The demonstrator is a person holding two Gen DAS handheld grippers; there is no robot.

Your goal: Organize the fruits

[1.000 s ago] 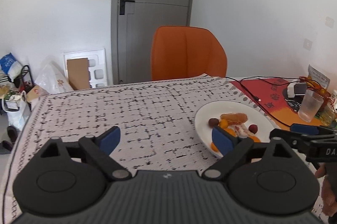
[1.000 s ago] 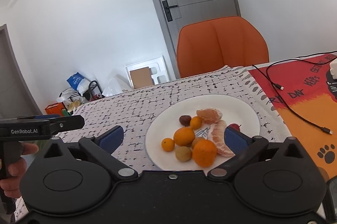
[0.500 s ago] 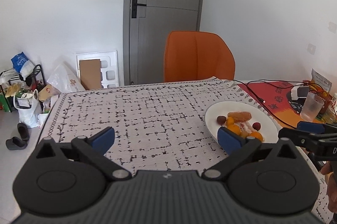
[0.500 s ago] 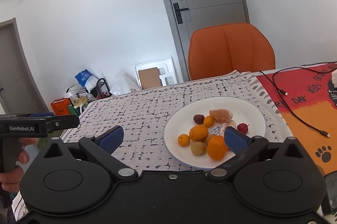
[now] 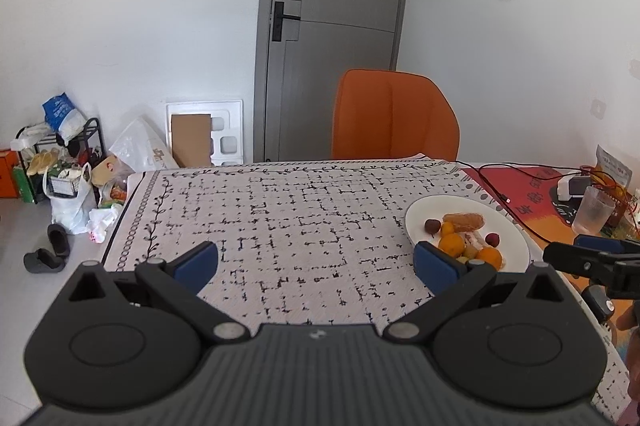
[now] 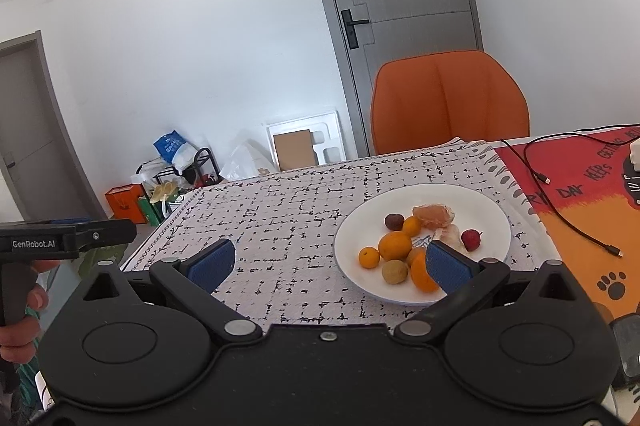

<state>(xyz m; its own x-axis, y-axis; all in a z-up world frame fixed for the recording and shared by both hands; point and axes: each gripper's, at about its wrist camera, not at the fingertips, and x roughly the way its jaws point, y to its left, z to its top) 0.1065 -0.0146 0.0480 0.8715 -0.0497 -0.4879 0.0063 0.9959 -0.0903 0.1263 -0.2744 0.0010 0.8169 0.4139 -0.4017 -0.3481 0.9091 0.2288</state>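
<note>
A white plate [image 6: 488, 210] on the patterned tablecloth holds several fruits: oranges [image 6: 395, 245], a brown round fruit [image 6: 395, 271], a dark plum [image 6: 393, 222], a red cherry-like fruit [image 6: 470, 239] and peeled citrus segments [image 6: 433, 214]. The plate also shows in the left wrist view [image 5: 516, 238]. My right gripper [image 6: 326, 264] is open and empty, above the table just before the plate. My left gripper [image 5: 316, 262] is open and empty, over the cloth to the plate's left.
An orange chair [image 5: 394, 116] stands behind the table. A red-orange mat [image 6: 580, 194] with a black cable [image 6: 560, 202] lies right of the plate. A glass [image 5: 592, 212] and a charger sit at the far right. Bags and a rack [image 5: 60, 162] clutter the floor on the left.
Both grippers have pulled back and risen from the table, so the plate looks smaller and farther away. Both stay open and empty. The fruits have not moved.
</note>
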